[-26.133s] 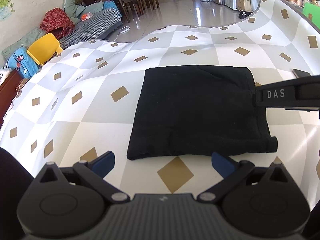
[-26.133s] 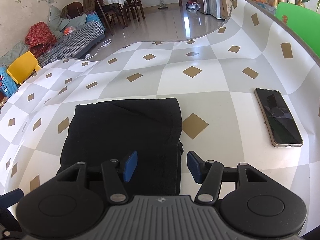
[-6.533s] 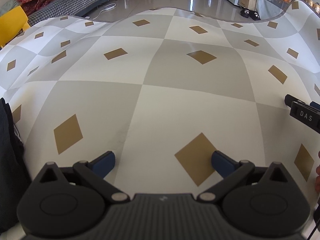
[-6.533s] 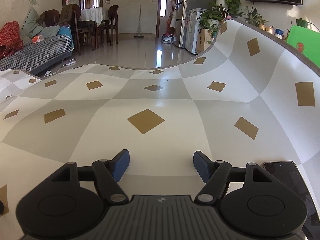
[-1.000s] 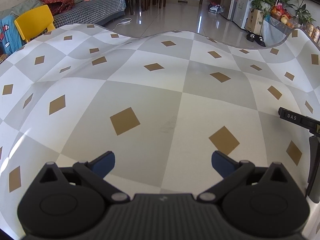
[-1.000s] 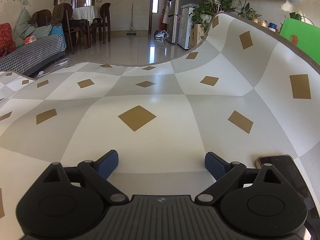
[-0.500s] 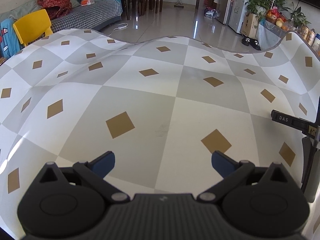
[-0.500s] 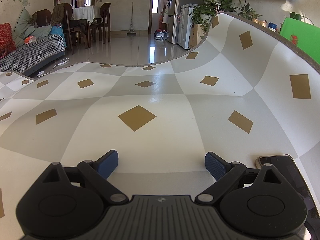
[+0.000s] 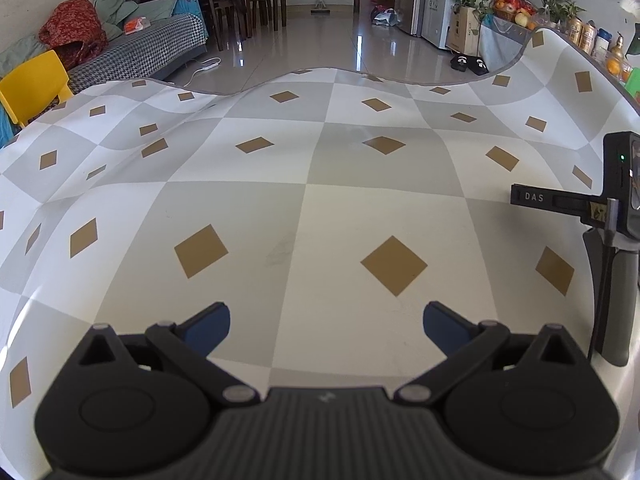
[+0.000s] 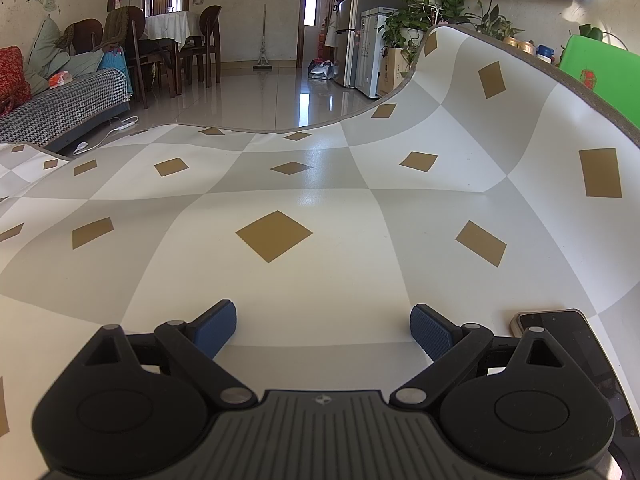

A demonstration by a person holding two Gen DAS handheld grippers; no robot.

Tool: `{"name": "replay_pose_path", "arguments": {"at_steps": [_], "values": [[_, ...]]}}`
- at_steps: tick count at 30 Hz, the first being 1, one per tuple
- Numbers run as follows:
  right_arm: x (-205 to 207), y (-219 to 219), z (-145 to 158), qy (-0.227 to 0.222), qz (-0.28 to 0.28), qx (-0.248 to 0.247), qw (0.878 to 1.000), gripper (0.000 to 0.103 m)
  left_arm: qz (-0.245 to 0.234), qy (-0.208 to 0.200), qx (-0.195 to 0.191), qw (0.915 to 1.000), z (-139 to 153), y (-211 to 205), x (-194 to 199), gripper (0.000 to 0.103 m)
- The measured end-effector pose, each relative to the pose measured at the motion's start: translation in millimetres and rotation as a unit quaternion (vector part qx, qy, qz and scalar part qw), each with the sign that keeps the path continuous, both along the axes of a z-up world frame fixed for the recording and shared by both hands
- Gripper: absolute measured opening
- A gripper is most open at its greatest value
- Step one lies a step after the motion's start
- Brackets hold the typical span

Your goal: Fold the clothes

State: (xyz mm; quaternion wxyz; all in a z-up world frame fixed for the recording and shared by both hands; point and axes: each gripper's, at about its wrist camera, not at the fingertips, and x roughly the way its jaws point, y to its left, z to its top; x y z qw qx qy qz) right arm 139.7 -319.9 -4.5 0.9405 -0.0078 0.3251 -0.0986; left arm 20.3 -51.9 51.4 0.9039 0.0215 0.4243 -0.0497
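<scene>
Both the left gripper [image 9: 326,322] and right gripper [image 10: 323,330] hover with jaws spread wide, empty, over the checkered tablecloth [image 9: 320,200]. No garment shows in either view. Only the right wrist view shows a phone [image 10: 576,344]; only the left shows the right gripper's body [image 9: 616,216].

Checked table cover [image 9: 360,208] open ahead of both grippers, phone [image 10: 560,332] lying just right of right gripper [image 10: 323,330], right gripper's body at left view's right edge

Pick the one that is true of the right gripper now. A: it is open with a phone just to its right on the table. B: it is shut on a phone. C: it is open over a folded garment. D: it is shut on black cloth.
A: the right gripper has its jaws wide apart over bare checked table, and the phone lies at its right side.
</scene>
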Motion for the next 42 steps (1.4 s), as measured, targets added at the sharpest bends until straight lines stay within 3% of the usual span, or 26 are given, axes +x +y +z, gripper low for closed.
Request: {"name": "replay_pose_path", "arguments": {"at_steps": [6, 42], "values": [[0.1, 0.0, 0.0, 0.000, 0.000, 0.000, 1.000, 0.094, 0.003, 0.003, -0.015, 0.9999, -0.5, 3.1, 1.2, 0.103], [0.2, -0.2, 0.2, 0.000, 0.000, 0.000, 1.000, 0.094, -0.012, -0.008, -0.013, 0.9998, 13.1, -6.0, -11.9, 0.103]]}}
